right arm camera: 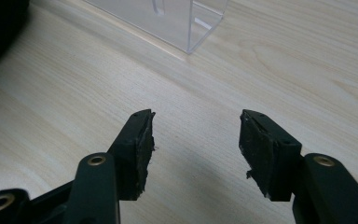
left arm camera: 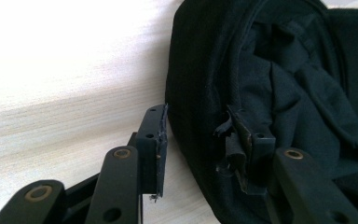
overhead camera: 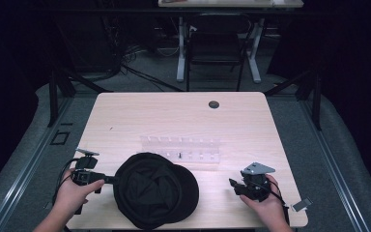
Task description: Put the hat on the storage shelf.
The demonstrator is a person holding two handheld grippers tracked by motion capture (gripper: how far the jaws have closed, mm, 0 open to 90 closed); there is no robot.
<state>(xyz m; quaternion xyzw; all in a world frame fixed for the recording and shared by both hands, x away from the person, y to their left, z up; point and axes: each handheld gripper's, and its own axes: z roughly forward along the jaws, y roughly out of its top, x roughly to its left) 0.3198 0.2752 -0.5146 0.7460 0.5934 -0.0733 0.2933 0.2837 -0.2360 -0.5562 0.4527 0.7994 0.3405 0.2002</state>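
A black cap (overhead camera: pixel 152 191) lies upside down at the front middle of the wooden table (overhead camera: pixel 174 116), its hollow facing up. My left gripper (overhead camera: pixel 111 180) reaches in from the cap's left side. In the left gripper view the cap (left arm camera: pixel 200 93) has its side wall between the jaws of the left gripper (left arm camera: pixel 200 126): one pad is outside against the fabric, the other inside by the inner band, with a wide gap still between them. My right gripper (overhead camera: pixel 233 184) rests at the front right, and in its own view the right gripper (right arm camera: pixel 196 126) is open over bare wood.
A clear plastic rack (overhead camera: pixel 181 150) stands just behind the cap, and the rack's corner (right arm camera: pixel 168 18) is ahead of the right gripper. A dark grommet hole (overhead camera: pixel 214 104) sits near the table's far edge. A small grey tag (overhead camera: pixel 302 204) lies at the front right corner.
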